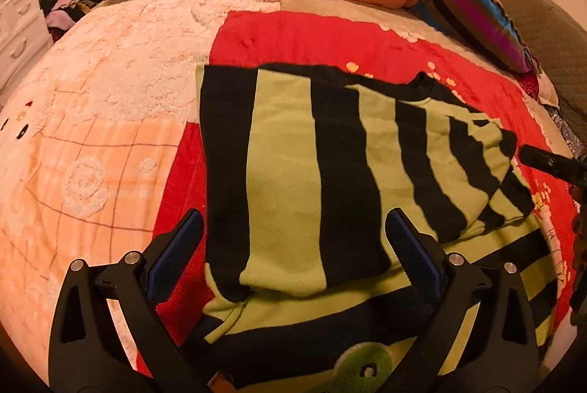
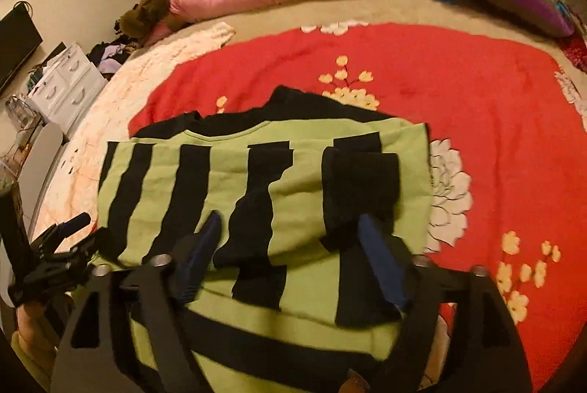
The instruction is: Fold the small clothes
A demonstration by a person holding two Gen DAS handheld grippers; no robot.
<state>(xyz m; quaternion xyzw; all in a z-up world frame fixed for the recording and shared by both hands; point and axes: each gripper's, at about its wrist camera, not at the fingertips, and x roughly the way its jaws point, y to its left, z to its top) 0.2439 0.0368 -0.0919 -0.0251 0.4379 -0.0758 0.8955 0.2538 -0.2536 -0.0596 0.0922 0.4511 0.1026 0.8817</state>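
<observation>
Over bed [image 1: 110,92], both grippers spread, angled down.

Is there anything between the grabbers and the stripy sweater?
No. The sweater lies flat on the red blanket with nothing on top. The left gripper and the right gripper both hang open right over it, with only air between.

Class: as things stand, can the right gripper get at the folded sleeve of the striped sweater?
Probably yes: the right gripper hangs open directly above the folded sleeve, with nothing between.
</observation>
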